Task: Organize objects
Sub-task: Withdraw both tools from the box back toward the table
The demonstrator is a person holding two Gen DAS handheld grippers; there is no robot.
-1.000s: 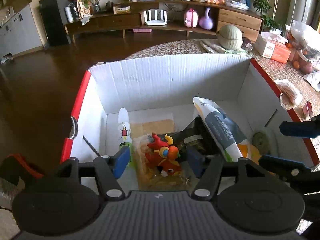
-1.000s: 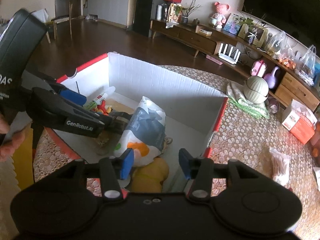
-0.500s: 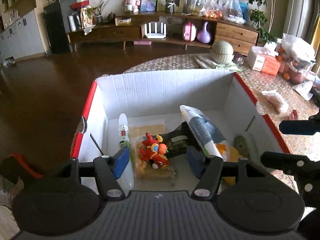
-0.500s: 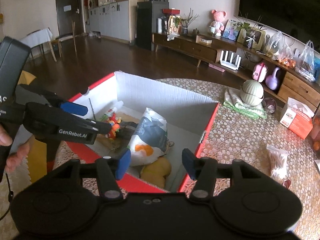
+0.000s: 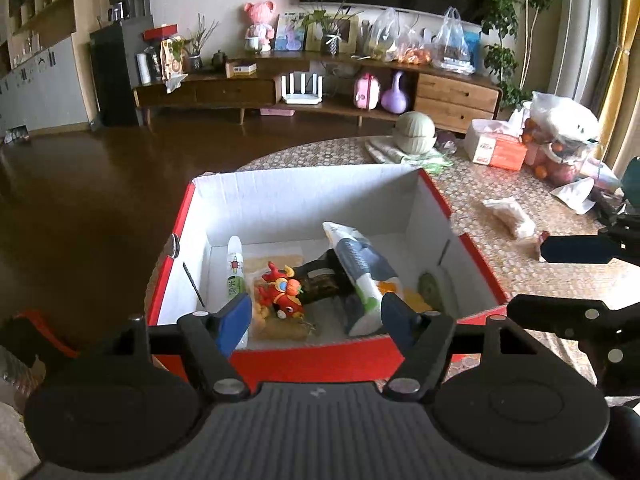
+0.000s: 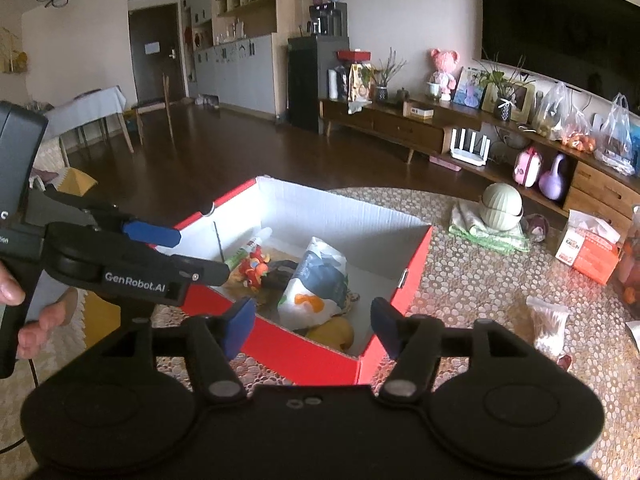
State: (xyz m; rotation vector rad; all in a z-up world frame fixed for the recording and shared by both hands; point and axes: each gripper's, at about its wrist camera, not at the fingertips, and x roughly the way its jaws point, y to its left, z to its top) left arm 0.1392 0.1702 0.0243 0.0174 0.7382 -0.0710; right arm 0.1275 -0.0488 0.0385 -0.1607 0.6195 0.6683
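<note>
Both my tools are clear of the red-and-white box [image 5: 320, 204] now. My left tool [image 5: 316, 316] and right tool [image 6: 310, 324] have just been opening their jaws, both released with nothing between them. Inside the box sit the red toy [image 5: 280, 290], the white tube [image 5: 235, 268] at nine o'clock of it and the grey snack bag [image 5: 360, 268] at three o'clock. To do this well, I'd swing toward the small clear packet [image 6: 550, 324] on the surface [image 6: 460, 300] at three o'clock and square up before closing.

A home living room — wall television [image 6: 560, 36], low wooden sideboard [image 5: 312, 88], dark wood floor [image 5: 100, 184].
</note>
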